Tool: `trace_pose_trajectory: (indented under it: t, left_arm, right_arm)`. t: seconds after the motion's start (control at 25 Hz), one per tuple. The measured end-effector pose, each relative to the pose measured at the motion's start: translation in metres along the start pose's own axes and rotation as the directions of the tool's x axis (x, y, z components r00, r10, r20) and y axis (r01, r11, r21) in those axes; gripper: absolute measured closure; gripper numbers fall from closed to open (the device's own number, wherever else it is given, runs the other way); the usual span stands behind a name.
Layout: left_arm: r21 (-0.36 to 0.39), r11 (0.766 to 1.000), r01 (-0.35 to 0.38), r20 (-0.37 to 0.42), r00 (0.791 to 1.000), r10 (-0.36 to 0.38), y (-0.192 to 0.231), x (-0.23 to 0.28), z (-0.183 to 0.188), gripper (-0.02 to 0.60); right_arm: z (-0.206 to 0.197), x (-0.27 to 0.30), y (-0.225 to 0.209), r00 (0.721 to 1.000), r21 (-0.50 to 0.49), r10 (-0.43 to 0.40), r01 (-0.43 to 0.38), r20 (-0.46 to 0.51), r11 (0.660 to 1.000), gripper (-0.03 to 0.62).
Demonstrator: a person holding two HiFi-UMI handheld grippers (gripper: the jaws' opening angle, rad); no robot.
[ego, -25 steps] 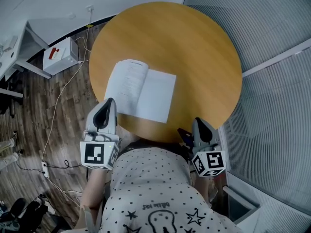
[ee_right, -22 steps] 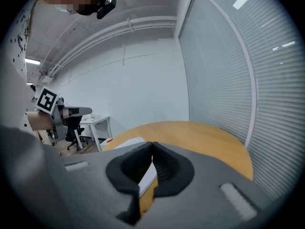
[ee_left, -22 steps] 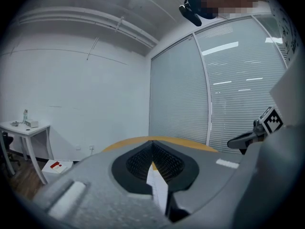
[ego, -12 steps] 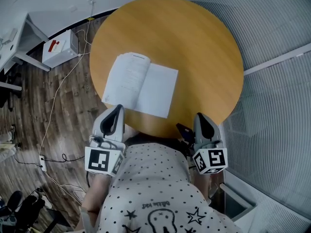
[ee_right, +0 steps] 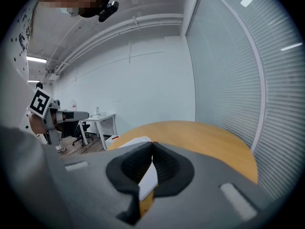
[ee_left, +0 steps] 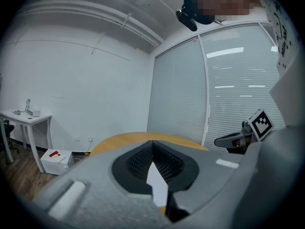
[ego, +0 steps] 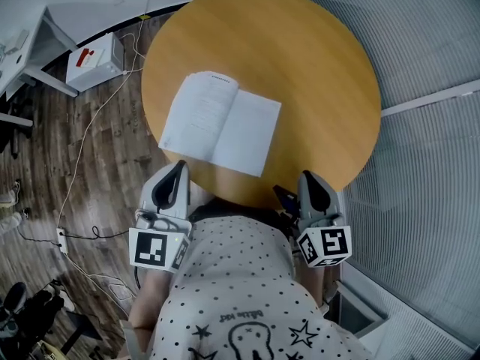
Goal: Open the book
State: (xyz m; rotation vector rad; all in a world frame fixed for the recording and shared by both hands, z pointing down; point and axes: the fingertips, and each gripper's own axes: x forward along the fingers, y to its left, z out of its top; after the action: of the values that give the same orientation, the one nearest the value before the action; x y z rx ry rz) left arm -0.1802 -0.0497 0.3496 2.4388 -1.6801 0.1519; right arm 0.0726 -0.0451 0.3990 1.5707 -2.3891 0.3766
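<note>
The book (ego: 221, 122) lies open and flat on the round wooden table (ego: 315, 66), its white pages facing up. My left gripper (ego: 178, 166) hovers at the table's near edge, just short of the book's near left side, shut with nothing in it. My right gripper (ego: 309, 177) is at the near right edge, apart from the book, its jaws also closed and empty. In the left gripper view, the left gripper (ee_left: 152, 144) shows a sliver of the book (ee_left: 157, 180) past its closed jaws. In the right gripper view, the right gripper (ee_right: 152, 144) points over the table with the book (ee_right: 133, 143) ahead to the left.
On the wooden floor to the left are a white box with a red mark (ego: 94, 60), loose cables (ego: 82, 163) and a white desk (ego: 30, 58). A glass wall with blinds (ego: 427, 126) runs along the right. The person's dotted shirt (ego: 240, 291) fills the bottom of the head view.
The left gripper has drawn back a little from the book's near left corner toward the person. The right gripper has stayed put. The book is unchanged.
</note>
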Motion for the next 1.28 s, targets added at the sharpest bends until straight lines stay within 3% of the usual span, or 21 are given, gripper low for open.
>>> trace_pose_trajectory:
  t: [0.8,1.04,1.28]
  left_arm:
    - [0.009,1.000,-0.010,-0.009,1.000,0.010,-0.001,0.008,-0.004,0.572]
    - [0.007,1.000,0.000,-0.011,1.000,0.000,-0.004,0.009,0.001,0.571]
    - [0.011,1.000,-0.006,-0.017,1.000,0.006,-0.005,0.009,-0.001,0.572]
  right_arm:
    - [-0.011,0.000,-0.017,1.000,-0.010,-0.011,0.011,-0.013,1.000,0.589]
    - [-0.001,-0.003,-0.012,1.000,-0.089,0.004,-0.005,-0.008,0.996,0.589]
    - [-0.007,-0.007,-0.015,1.000,-0.105,0.007,-0.010,-0.024,0.994,0.589]
